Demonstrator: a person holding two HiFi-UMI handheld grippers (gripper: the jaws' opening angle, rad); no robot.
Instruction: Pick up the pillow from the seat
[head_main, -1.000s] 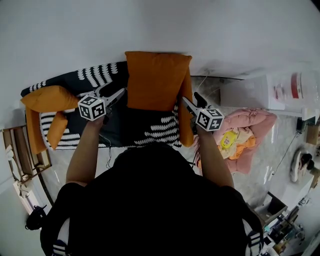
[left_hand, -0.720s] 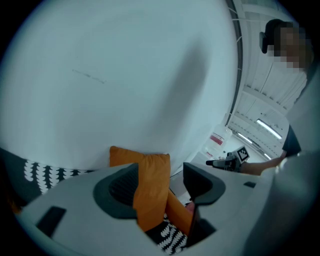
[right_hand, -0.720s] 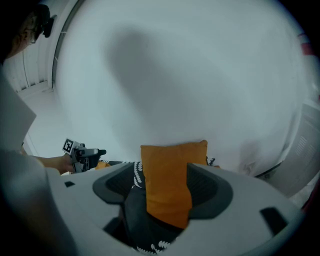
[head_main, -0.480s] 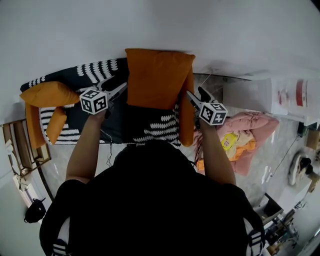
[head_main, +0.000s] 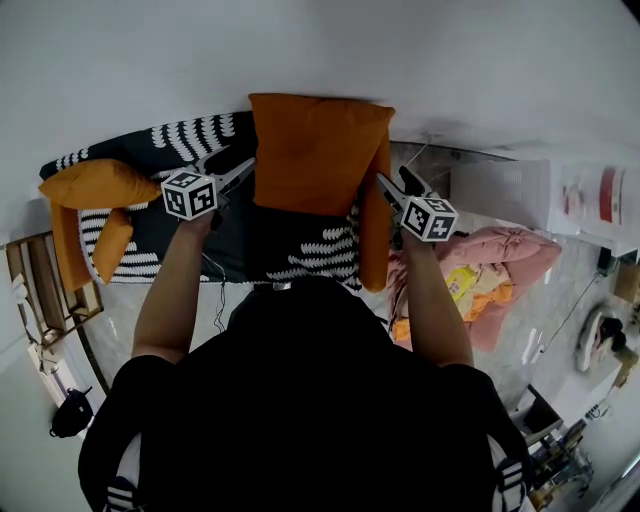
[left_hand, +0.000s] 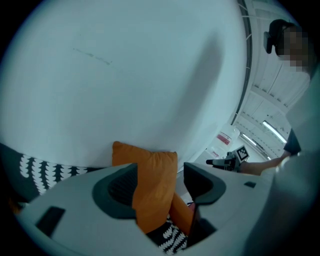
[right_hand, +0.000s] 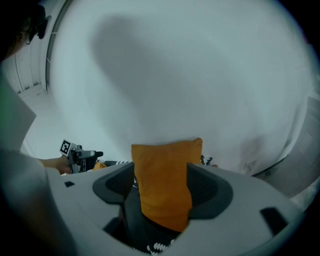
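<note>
An orange pillow stands upright against the white wall on a seat with a black cover patterned in white. My left gripper is at the pillow's left edge, jaws open. The left gripper view shows the pillow in the gap between its jaws, with no pad seen pressing on it. At the pillow's right edge is my right gripper, also open. The pillow fills the gap between its wide jaws in the right gripper view. Each gripper view also shows the other gripper, right and left.
An orange cushion lies at the seat's left end and an orange armrest hangs at its right. On the floor to the right lie a pink bundle and a white box. A wooden rack stands at the left.
Both grippers have moved forward toward the wall and now flank the pillow more closely. The pillow has stayed in place.
</note>
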